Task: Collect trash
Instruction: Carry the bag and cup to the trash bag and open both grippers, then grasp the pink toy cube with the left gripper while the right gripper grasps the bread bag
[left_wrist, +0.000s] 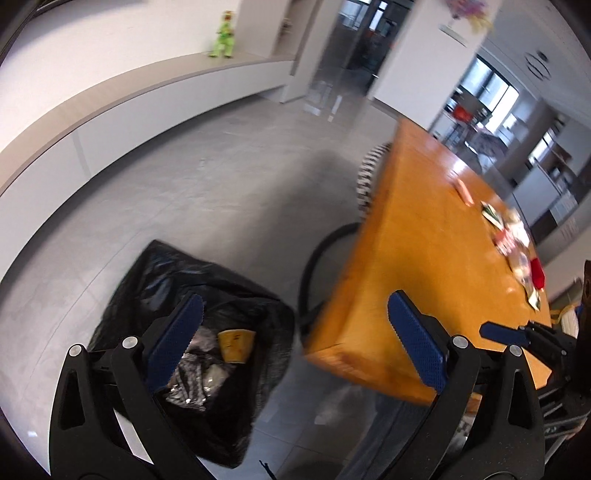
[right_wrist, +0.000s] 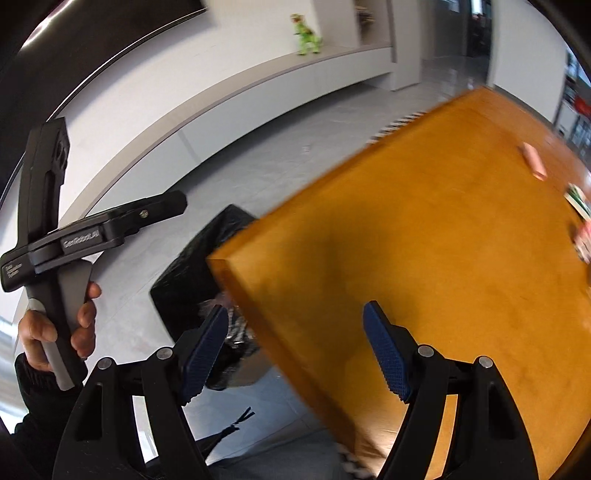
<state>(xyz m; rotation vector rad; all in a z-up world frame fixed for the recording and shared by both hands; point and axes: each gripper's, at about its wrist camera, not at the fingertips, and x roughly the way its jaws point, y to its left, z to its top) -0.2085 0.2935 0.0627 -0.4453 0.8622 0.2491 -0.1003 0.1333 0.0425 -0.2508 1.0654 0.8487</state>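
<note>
Office lobby — long wooden table (left_wrist: 424, 229), glass doors (left_wrist: 354, 48), tiled floor (left_wrist: 207, 177).

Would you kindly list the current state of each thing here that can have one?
left gripper: open, nothing between its pads
right gripper: open, empty
black trash bag: mouth open, on the floor beside the table, partly filled
yellow paper cup: inside the bag, lying tilted
wooden table: wrappers left at its far end
pile of wrappers: uncollected, blurred
</note>
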